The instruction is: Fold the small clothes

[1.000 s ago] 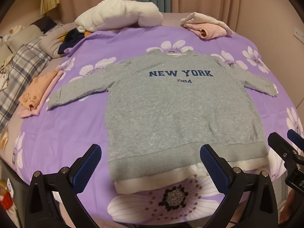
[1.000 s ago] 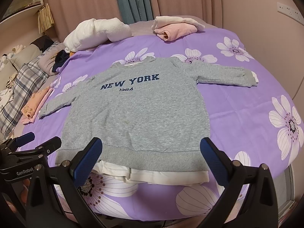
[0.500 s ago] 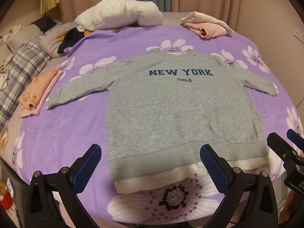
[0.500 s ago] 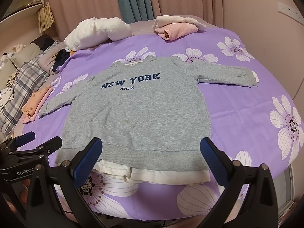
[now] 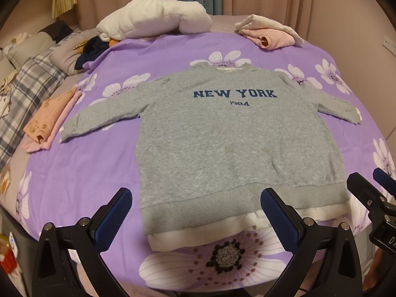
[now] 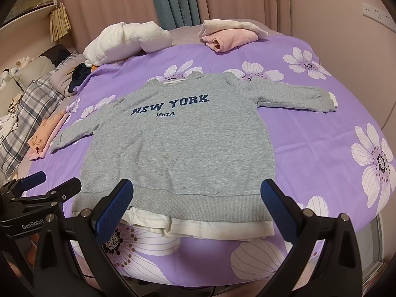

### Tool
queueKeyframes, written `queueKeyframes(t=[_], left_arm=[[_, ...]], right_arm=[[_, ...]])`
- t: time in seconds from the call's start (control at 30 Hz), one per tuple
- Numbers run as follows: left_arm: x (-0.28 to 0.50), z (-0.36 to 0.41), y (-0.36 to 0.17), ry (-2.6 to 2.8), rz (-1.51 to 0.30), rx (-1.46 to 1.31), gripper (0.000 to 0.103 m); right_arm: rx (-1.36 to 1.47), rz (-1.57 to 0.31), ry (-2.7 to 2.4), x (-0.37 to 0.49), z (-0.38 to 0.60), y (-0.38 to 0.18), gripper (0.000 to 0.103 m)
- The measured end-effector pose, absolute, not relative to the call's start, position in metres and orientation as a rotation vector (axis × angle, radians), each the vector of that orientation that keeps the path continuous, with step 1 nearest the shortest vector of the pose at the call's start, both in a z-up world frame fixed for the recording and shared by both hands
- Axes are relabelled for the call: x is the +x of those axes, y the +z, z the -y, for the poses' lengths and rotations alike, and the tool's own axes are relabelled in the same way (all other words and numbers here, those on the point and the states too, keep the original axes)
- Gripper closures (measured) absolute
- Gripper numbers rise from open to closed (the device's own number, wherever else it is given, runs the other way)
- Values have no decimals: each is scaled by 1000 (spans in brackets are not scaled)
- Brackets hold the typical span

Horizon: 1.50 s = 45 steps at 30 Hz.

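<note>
My small grey sweatshirt point(image 5: 222, 143) with navy "NEW YORK 1984" lettering and a white inner hem lies flat and face up in the middle of the bed, sleeves spread toward the left and right edges, its hem at the near edge in front of me. My left gripper point(image 5: 195, 212) hovers over the hem's left half with its blue-padded fingers spread wide, pinching nothing; my right gripper point(image 6: 198, 205) hangs over the hem's right half, likewise spread and empty. The sweatshirt rests on a purple bedspread point(image 5: 104, 168) printed with large white daisies, which covers the bed to its near and right edges. Near the left edge, just beyond the left sleeve cuff, sits a folded peach and pink garment point(image 5: 48, 123). At the far edge lies a rolled fluffy white blanket point(image 5: 153, 17), and toward the far right corner a folded pink and cream garment point(image 5: 267, 33). A dark navy bundle point(image 5: 92, 49) lies at the far left, beside a grey plaid pillow point(image 5: 27, 99). Behind the bed hang pinkish-beige curtains point(image 6: 111, 5) with a teal curtain panel point(image 6: 175, 0) between them, and a white wall socket point(image 6: 377, 14) sits on the right-hand wall.
</note>
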<state>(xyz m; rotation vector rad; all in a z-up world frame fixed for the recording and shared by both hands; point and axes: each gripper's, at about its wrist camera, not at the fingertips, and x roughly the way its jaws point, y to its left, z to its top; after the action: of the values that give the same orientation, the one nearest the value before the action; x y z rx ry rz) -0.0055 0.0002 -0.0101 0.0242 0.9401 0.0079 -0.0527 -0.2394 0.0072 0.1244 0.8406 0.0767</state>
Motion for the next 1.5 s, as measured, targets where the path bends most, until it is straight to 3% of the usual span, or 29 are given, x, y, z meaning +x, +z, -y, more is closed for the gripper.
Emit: queueKeyframes(t=[0.47, 0.7, 1.03, 1.5], left_arm=[[2, -3, -11, -28, -939, -39, 0], [27, -10, -13, -105, -935, -145, 0], [80, -18, -31, -248, -910, -411, 0], [132, -1, -59, -275, -1034, -421, 0]], right_arm=[[221, -804, 146, -50, 252, 4, 0], [514, -772, 100, -29, 319, -18, 0], [718, -771, -97, 25, 420, -57, 0], [1060, -655, -177, 105, 524, -100, 7]])
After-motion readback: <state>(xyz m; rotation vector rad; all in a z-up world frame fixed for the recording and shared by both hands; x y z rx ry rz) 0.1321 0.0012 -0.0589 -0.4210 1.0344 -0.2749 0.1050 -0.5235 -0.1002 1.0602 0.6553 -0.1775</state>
